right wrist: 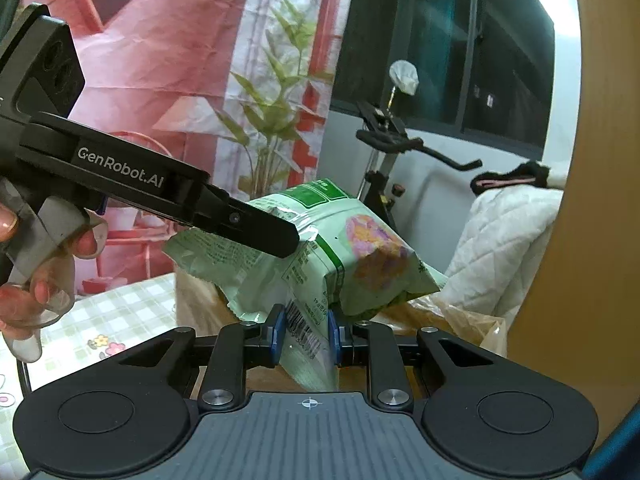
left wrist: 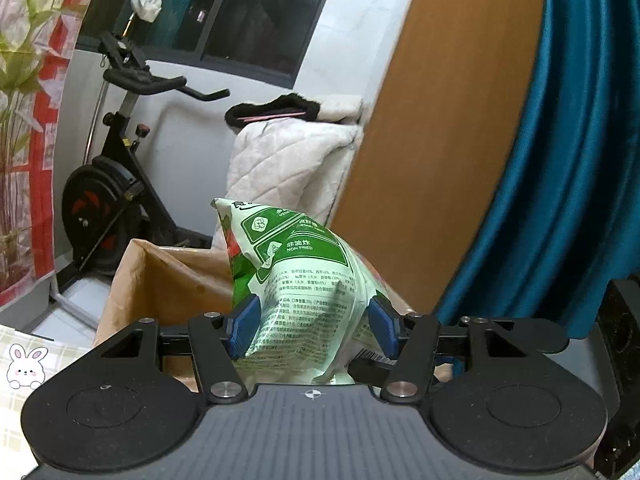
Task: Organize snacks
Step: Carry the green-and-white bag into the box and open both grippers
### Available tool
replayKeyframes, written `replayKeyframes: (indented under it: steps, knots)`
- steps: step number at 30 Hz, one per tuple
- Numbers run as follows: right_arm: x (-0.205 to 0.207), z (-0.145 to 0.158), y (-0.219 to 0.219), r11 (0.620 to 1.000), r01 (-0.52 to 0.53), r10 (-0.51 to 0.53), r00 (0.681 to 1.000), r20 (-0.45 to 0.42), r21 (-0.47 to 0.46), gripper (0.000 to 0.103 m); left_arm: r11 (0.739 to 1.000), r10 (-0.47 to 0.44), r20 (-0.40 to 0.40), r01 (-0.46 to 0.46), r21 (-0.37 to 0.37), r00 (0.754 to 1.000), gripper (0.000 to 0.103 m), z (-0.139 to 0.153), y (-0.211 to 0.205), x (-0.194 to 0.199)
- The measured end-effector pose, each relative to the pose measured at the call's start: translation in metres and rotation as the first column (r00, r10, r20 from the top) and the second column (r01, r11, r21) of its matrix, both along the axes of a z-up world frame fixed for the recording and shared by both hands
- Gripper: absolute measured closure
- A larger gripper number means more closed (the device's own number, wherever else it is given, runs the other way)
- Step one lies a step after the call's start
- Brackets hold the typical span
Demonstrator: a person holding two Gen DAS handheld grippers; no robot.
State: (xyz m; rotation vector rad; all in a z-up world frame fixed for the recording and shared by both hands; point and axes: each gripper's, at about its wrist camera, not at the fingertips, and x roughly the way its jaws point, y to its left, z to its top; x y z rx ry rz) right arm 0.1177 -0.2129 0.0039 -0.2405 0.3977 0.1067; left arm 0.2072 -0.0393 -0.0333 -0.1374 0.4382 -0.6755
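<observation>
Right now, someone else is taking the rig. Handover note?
Left gripper: jaws shut on the green snack bag, gripping its lower part.
Right gripper: jaws shut on the same bag's barcode end.
Bag is held in the air by both, above the open brown paper bag that stands on the checked tablecloth.
Done: bag picked up.
Left: probably lower it into the paper bag and release both.

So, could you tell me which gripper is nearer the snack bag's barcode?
Right: the right gripper clamps on the barcode; the left gripper grips the snack bag above it.
</observation>
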Motion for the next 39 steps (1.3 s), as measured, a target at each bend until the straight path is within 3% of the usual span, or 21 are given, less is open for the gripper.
replayKeyframes:
  steps: [9,15,23,28,35,39]
  knots:
    - [0.029,-0.006,-0.022,0.998,0.049,-0.048,0.999,-0.013,0.040,0.081,1.000,0.021,-0.073,-0.019,0.025,0.997,0.040,-0.012,-0.013,0.024]
    - [0.026,-0.011,-0.037,0.990,0.125,-0.124,0.992,-0.014,0.069,0.063,0.999,0.046,-0.046,-0.045,0.021,0.998,0.030,-0.009,-0.005,0.015]
    - [0.000,-0.011,-0.038,0.981,0.163,-0.165,0.986,0.013,0.105,0.042,0.984,0.124,0.082,-0.133,0.117,0.989,0.021,0.007,0.002,-0.020]
    - [-0.023,-0.006,-0.034,0.978,0.159,-0.166,0.985,0.037,0.138,0.032,0.974,0.175,0.054,-0.180,0.134,0.983,0.019,0.012,0.023,-0.038]
    - [-0.060,-0.002,-0.030,0.968,0.150,-0.165,0.985,0.057,0.203,0.010,0.947,0.267,0.116,-0.283,0.153,0.957,0.009,0.016,0.054,-0.085]
    - [-0.079,-0.007,-0.028,0.955,0.155,-0.176,0.982,0.062,0.253,0.003,0.933,0.316,0.117,-0.331,0.142,0.941,0.006,0.013,0.066,-0.105]
